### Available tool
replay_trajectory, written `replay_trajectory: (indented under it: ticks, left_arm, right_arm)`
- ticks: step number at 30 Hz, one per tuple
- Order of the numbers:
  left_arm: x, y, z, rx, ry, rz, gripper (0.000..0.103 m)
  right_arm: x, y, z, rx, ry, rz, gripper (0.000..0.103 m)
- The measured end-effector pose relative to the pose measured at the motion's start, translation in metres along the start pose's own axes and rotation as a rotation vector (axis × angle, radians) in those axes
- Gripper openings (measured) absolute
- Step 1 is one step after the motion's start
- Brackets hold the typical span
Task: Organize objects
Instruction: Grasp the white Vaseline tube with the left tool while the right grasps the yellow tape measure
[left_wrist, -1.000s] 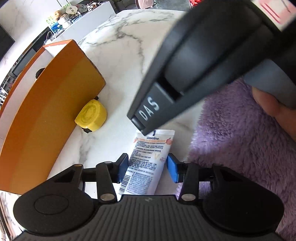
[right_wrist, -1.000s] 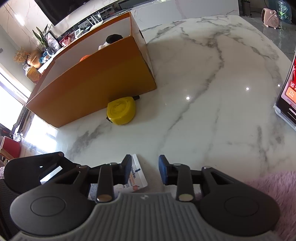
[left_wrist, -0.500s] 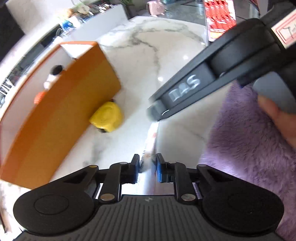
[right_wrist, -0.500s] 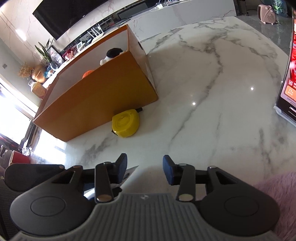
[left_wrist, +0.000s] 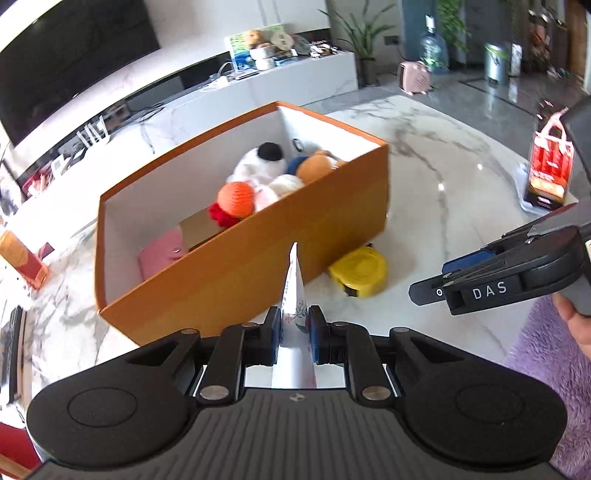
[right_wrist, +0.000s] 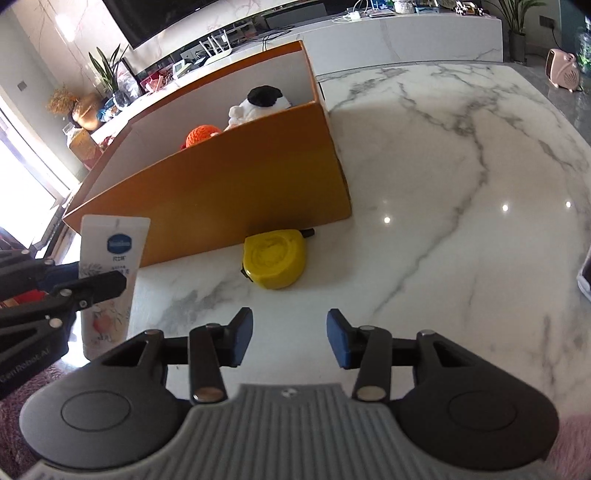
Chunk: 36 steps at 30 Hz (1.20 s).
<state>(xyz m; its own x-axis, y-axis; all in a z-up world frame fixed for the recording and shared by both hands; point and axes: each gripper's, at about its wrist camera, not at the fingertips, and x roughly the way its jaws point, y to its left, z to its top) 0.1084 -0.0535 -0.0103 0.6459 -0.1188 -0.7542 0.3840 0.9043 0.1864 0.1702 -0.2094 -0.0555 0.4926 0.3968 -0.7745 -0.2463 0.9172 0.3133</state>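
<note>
Lotion tube, pinched edge-on between the closed fingers of the left gripper, is held aloft just short of the orange box, presumably for dropping in (its cap end is hidden). Right gripper hangs wide open, empty, near the yellow tape measure on the counter against the box's near wall.

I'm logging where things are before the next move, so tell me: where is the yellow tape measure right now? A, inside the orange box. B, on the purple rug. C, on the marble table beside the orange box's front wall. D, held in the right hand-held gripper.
C: the yellow tape measure lies on the marble table, close against the outer front wall of the orange box, while the right hand-held gripper is open and empty.
</note>
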Motion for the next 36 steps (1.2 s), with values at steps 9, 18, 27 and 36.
replay_trajectory:
  ticks: [9,18,27,36]
  left_arm:
    - [0.001,0.036,-0.005,-0.129,-0.001,-0.031,0.019]
    - [0.003,0.067,-0.009,-0.262,-0.025,-0.075,0.02]
    - [0.006,0.076,-0.016,-0.31,-0.024,-0.1,0.02]
    - [0.0,0.072,-0.029,-0.305,-0.006,-0.085,0.02]
  right_arm:
    - [0.035,0.02,0.027,-0.072,0.034,-0.031,0.055]
    - [0.063,0.033,0.039,-0.119,0.034,-0.101,0.067]
    - [0.074,0.036,0.036,-0.166,0.028,-0.119,0.064]
    - [0.069,0.04,0.03,-0.19,0.029,-0.104,0.058]
